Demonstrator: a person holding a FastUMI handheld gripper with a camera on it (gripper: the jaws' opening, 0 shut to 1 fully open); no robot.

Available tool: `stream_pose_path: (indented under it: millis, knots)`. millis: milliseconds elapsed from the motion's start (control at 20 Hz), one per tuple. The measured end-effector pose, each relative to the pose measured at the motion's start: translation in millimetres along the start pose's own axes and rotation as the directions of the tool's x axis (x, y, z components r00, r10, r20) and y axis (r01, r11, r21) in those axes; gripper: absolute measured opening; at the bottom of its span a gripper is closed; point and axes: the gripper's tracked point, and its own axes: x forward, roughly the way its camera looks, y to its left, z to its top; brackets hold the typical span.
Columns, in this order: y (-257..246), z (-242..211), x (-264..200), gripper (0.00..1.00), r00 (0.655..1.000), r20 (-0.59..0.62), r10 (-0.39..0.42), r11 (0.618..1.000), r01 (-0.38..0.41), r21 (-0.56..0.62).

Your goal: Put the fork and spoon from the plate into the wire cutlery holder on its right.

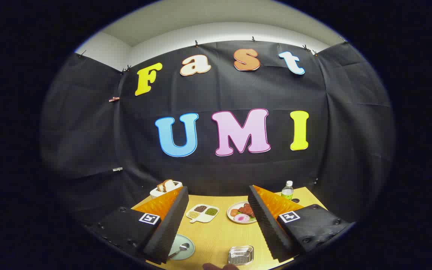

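Observation:
My gripper [218,225] is open, held high above the wooden table [216,232], with nothing between its fingers. Below the left finger [171,225] lies a pale green plate [183,248] with a spoon [181,249] on it; the finger hides part of the plate, and I cannot make out a fork. To the plate's right, between the fingers and near the table's front edge, stands the small wire cutlery holder [240,255].
Further back on the table are a white divided dish of beans [202,213], a plate of food [243,215], a toaster with bread [165,187] at the far left and a small water bottle [287,190] at the far right. A fingertip [219,266] pokes in at the table's front edge.

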Motion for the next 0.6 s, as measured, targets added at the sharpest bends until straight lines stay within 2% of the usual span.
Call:
stream_pose_path:
  millis: [600]
  knots:
    - [24.1, -18.2, -10.0, 0.99, 0.999, -0.033, -0.035, 0.998, 0.034, -0.051]
